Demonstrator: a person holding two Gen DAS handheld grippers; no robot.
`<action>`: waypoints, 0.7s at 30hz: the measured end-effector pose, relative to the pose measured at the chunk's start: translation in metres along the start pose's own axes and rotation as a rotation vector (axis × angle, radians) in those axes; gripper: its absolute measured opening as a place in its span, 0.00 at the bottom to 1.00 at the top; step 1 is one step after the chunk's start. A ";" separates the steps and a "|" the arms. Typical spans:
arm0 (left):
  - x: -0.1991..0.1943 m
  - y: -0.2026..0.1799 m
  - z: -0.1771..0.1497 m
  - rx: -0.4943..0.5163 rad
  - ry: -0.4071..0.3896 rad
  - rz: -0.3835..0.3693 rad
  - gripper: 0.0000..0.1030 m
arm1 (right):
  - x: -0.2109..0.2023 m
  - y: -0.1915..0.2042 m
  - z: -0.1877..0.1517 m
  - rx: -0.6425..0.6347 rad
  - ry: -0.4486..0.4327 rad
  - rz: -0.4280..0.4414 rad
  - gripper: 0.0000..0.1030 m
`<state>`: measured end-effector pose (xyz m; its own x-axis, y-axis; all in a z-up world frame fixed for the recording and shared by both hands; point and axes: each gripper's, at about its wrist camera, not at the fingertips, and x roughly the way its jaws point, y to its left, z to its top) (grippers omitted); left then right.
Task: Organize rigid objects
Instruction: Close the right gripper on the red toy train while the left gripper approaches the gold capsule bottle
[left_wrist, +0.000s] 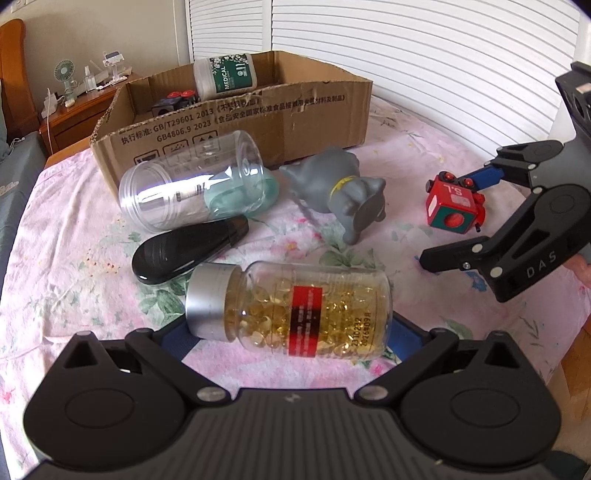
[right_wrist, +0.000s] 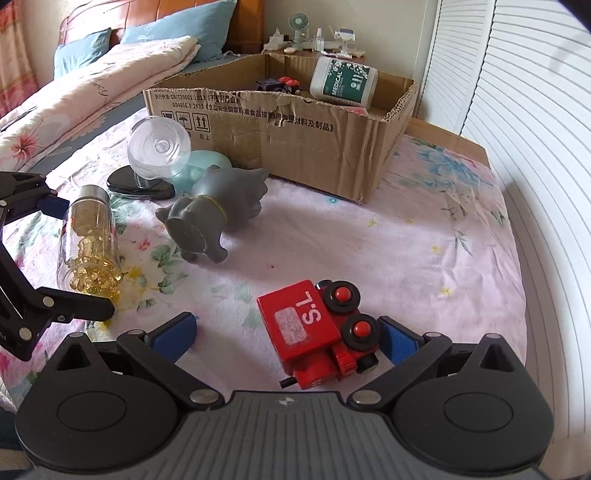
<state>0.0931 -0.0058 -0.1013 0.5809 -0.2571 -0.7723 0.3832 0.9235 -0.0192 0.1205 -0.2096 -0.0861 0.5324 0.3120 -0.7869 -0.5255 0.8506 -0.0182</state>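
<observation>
Grippers both spread: left gripper (left_wrist: 286, 334) straddles the capsule bottle (left_wrist: 291, 308) at lower centre, right gripper (right_wrist: 288, 334) straddles the red toy train (right_wrist: 319, 332). The round bottle may roll off the fingers on closing.

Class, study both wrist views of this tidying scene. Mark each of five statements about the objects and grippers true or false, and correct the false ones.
1. The capsule bottle lies on its side between the open fingers of the left gripper. True.
2. The red toy train is already in the cardboard box. False: it lies on the bedspread, between the fingers of the right gripper.
3. A white jar with a green label is inside the box. True.
4. The grey figurine stands upright. False: it lies tipped over.
5. The clear jar has a lid on. False: its mouth is open.
</observation>
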 end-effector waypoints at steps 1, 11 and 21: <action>0.000 0.001 0.000 0.000 -0.001 0.000 0.99 | -0.001 0.003 0.000 -0.006 0.011 0.004 1.00; -0.001 0.006 0.000 -0.013 -0.001 0.010 0.99 | -0.009 0.027 -0.007 -0.051 0.024 0.040 1.00; -0.008 0.000 0.004 0.008 -0.042 0.027 0.96 | -0.007 0.022 -0.006 -0.070 0.002 0.055 1.00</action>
<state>0.0910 -0.0050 -0.0928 0.6210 -0.2440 -0.7448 0.3728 0.9279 0.0069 0.1009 -0.1960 -0.0847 0.5003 0.3562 -0.7892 -0.5988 0.8007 -0.0183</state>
